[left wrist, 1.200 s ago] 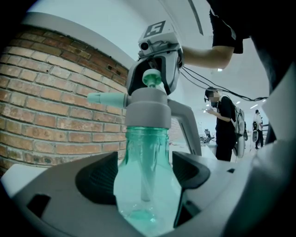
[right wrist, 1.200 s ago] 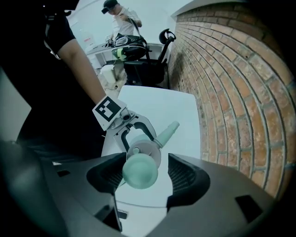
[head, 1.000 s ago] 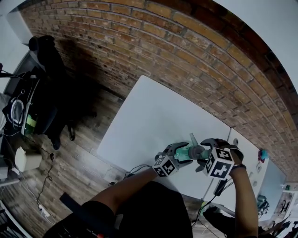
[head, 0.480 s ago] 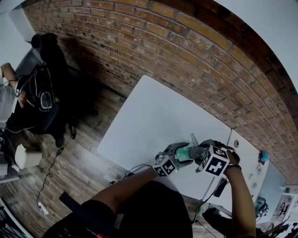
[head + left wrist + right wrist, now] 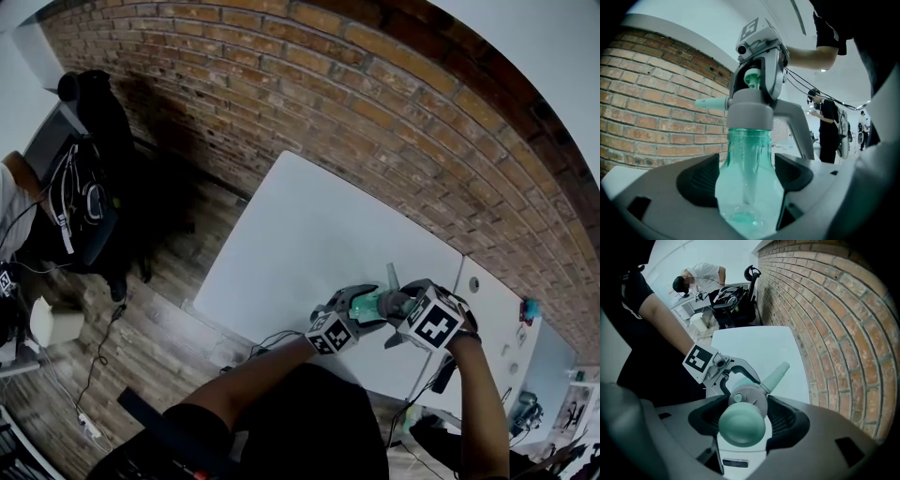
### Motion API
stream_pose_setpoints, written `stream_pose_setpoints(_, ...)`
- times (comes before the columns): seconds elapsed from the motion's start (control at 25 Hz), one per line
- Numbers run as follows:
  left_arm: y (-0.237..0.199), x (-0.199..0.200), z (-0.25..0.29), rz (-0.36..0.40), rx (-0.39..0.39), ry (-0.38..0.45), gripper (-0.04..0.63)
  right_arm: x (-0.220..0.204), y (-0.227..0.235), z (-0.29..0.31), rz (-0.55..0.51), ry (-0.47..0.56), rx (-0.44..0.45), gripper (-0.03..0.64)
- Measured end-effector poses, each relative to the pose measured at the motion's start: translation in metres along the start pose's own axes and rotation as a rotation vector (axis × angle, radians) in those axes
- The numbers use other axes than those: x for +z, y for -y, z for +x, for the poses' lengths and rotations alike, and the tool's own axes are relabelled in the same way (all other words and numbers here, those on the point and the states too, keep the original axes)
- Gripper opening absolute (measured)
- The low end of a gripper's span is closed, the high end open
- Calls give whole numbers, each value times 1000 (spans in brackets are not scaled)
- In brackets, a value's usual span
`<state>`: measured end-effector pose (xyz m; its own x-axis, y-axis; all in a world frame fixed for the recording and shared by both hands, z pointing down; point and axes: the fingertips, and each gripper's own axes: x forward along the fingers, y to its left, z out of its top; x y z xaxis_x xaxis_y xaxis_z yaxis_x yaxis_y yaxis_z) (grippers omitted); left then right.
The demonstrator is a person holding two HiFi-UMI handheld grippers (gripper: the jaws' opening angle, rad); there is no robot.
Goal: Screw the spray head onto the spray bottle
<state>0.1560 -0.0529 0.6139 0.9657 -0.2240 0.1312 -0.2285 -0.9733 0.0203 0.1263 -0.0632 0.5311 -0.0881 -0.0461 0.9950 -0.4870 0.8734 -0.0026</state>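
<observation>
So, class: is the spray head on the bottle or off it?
On: the spray head sits with its grey collar over the neck of the bottle. Whether fully tight, cannot tell.

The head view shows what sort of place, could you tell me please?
Probably an office or lab workroom: a white table beside a brick wall, a wooden floor, and a cable-strewn desk.

A white tabletop (image 5: 300,234) is lying below me beside a brick wall (image 5: 375,103), with wooden floor (image 5: 159,319) showing at its left. Near a black chair (image 5: 751,275) a person (image 5: 705,273) in white is bending forward, and another person (image 5: 828,126) in black is standing well away.
</observation>
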Motion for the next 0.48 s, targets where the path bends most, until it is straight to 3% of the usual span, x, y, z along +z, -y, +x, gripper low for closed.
stream_pose_setpoints(0.32,-1,-1,0,7,0,0,350,-1,7,0,214,48,-21,264)
stream_pose_setpoints(0.48,0,-1,0,0,-6,-6,350,0,6,0,255,52,-29,264)
